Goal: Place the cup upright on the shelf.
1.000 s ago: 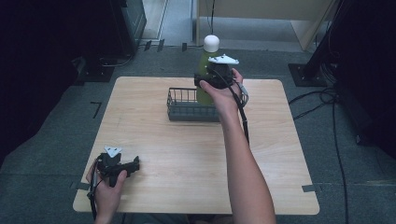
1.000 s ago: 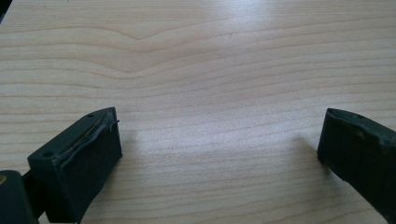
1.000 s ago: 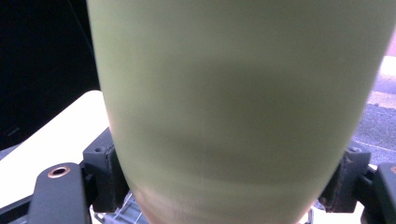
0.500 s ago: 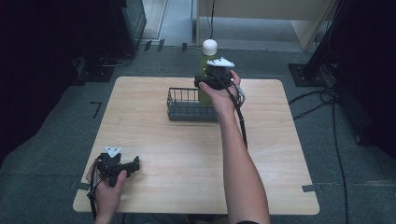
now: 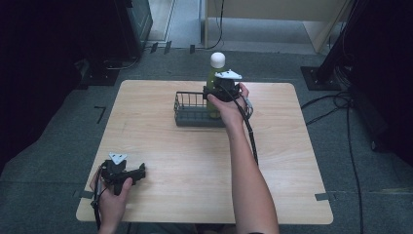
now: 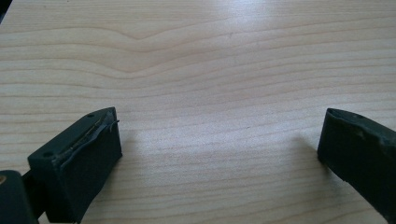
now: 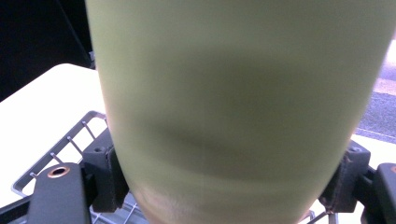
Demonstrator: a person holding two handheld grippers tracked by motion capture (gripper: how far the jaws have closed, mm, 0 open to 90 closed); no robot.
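A green bottle (image 5: 213,80) is clamped upright in the right gripper (image 5: 220,90) over the wire basket (image 5: 187,111) at twelve o'clock. Lowering looks underway; next, it must be seated, then released. The left gripper (image 5: 127,173) is rested open at seven o'clock.

Evenly lit tabletop (image 5: 195,161) against dim, murky surroundings. Soft glare on the wood close up. Perhaps motion-blurred, certainly unfocused: the green bottle (image 7: 233,107).

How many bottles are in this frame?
1: a green bottle with a white cap, clamped in the right gripper above the wire basket's right end. The hand may hide others in the basket.
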